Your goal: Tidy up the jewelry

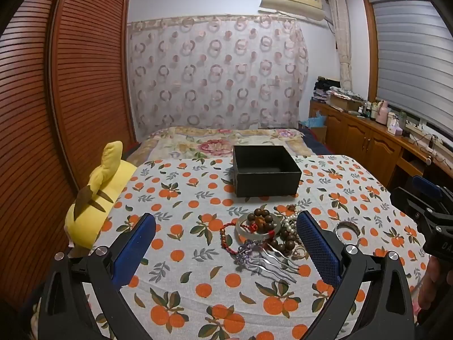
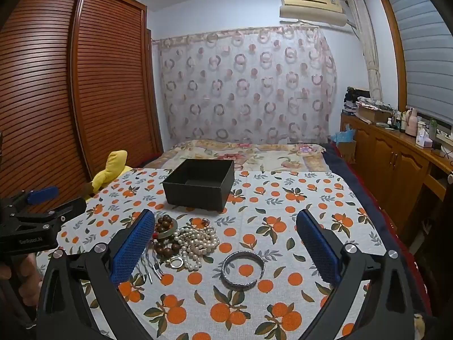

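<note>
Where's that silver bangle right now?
The silver bangle lies flat on the orange-print cloth, apart from the heap, just right of the pearl necklace, nearer than the black box.

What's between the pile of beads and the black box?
Only bare orange-print cloth lies between the jewelry pile and the black box; the left wrist view shows it.

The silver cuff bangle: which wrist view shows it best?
The right wrist view. The silver cuff bangle lies whole and unobstructed on the orange-print cloth, between the open right gripper fingers. In the left wrist view it sits near the right edge, its left end hidden behind a blue finger pad.
</note>
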`<state>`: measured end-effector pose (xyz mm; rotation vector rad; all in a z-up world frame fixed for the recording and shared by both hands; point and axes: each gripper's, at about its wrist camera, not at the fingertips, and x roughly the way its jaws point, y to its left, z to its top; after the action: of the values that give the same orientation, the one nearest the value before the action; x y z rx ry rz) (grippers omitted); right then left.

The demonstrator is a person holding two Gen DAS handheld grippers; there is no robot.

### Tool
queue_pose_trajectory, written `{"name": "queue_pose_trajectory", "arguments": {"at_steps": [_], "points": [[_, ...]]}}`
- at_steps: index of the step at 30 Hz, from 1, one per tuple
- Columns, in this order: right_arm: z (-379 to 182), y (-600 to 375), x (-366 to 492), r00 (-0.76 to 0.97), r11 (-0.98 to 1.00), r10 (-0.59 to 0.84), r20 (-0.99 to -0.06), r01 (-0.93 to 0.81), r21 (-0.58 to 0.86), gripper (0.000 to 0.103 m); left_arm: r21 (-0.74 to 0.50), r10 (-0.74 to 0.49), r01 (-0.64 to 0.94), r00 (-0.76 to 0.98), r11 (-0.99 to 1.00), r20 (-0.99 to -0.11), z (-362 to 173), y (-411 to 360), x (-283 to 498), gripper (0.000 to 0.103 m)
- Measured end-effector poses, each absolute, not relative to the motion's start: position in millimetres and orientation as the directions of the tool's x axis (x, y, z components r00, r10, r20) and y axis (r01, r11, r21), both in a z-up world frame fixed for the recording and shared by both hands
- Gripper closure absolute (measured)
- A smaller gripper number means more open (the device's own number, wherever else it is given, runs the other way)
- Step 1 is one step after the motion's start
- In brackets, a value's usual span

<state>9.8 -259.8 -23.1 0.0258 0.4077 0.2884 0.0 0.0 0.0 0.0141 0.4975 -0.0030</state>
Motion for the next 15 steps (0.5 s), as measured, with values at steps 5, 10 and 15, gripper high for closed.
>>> {"name": "queue_pose_trajectory", "arguments": {"at_steps": [5,10,15], "points": [[-23.2,-260.3,9.6,0.878,0.959,0.281,-0.386,-0.270,0.084,0.002,0.015,0.002,0.006,0.879,1.000,-0.477,0.0,-0.2,0.1,0.007],[-23.6,-260.4,10.3,0.877,0.959,0.282,-0.390,-0.270,0.087,0.002,0.013,-0.001,0.008,0.880,1.000,-0.475,0.1,-0.2,0.2,0.007],[-23.5,-260.3,10.0,0.876,0.959,0.283,-0.390,-0.270,0.087,0.002,0.013,-0.003,0.011,0.884,1.000,-0.468,4.1,-2.6,-2.7,0.007]]}}
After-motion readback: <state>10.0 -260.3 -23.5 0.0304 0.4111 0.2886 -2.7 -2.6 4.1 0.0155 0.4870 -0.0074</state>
